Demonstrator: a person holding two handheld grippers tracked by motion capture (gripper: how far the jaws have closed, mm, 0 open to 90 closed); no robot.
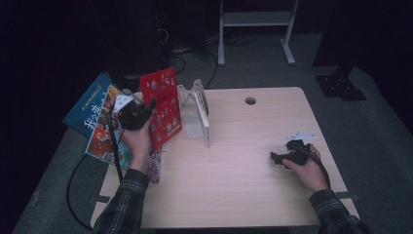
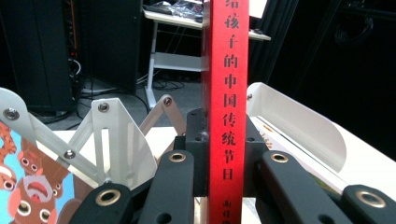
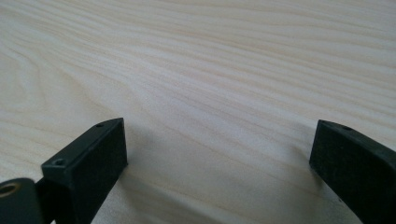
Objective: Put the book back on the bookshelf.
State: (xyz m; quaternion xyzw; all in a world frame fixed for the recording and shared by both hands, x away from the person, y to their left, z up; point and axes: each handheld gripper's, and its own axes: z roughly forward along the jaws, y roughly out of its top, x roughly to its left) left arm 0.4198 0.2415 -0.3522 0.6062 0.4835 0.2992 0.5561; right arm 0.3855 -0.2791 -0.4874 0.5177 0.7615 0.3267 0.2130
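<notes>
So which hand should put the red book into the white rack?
Probably the left. Its gripper is shut on the red book, right beside the white rack. The right gripper rests open on the table, farther away.

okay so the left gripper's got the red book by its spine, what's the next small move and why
Probably ease the red book toward a slot of the white rack. The left gripper clamps it upright just beside the rack, while the right gripper rests open on the table.
</notes>
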